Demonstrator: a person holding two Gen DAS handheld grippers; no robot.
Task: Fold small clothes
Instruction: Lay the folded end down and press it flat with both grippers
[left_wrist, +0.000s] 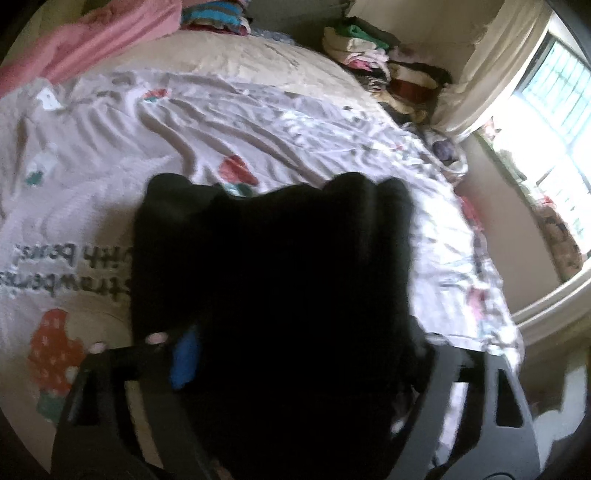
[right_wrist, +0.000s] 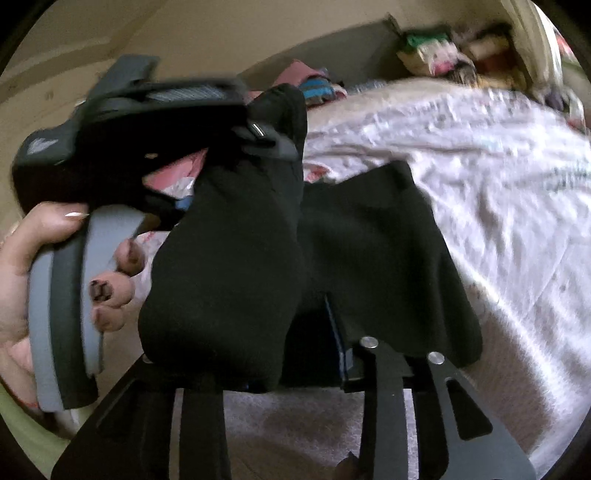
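Observation:
A small black garment (left_wrist: 273, 280) hangs in front of the left wrist camera and hides most of my left gripper (left_wrist: 280, 354); a blue finger pad (left_wrist: 184, 362) shows at its left edge. In the right wrist view the same black cloth (right_wrist: 229, 266) is held up over the bed, draped across my right gripper (right_wrist: 314, 354), which is shut on its lower part. The left gripper (right_wrist: 273, 147) comes in from the upper left, held by a hand (right_wrist: 44, 243), and pinches the cloth's top.
A white bedspread (left_wrist: 258, 122) with strawberry prints and lettering covers the bed. Piles of folded clothes (left_wrist: 388, 70) lie at the far edge near a window (left_wrist: 550, 110). A pink cloth (left_wrist: 92, 40) lies at the far left.

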